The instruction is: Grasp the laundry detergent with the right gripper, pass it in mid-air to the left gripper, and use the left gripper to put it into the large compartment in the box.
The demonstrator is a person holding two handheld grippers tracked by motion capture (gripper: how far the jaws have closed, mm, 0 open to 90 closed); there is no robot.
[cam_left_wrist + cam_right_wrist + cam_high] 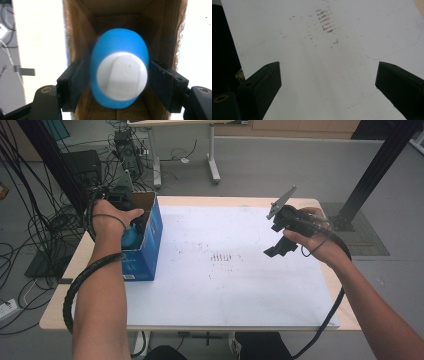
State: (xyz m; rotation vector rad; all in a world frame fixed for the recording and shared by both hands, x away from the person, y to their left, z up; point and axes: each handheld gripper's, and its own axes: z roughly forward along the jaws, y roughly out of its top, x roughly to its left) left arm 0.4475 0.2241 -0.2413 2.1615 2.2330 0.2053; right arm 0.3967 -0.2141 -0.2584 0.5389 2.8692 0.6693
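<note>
Reaching into the open top of a blue cardboard box (146, 240) at the left edge of the table (300, 202), the person's left hand (111, 218) works its left gripper (117, 82) around a blue object with a white end (120, 75). In the left gripper view that rounded object sits between the two black jaws, inside the box's brown walls; the jaws stand just off its sides with slivers of gap showing, so it looks released or about to be taken rather than pinched, and whether it rests on the box floor cannot be told. The gripper points down into the box, probably because the tall, narrow carton can only be entered from above. The right hand (320, 242) holds the right gripper (279, 251) over the white sheet (240, 290) that covers the tabletop, its jaws spread wide with nothing between them, seemingly parked clear of the work. Brownish smudges (325, 23) mark the sheet's middle. White print runs along the box's lower blue side, too small to read; no brand or label is legible anywhere.
</note>
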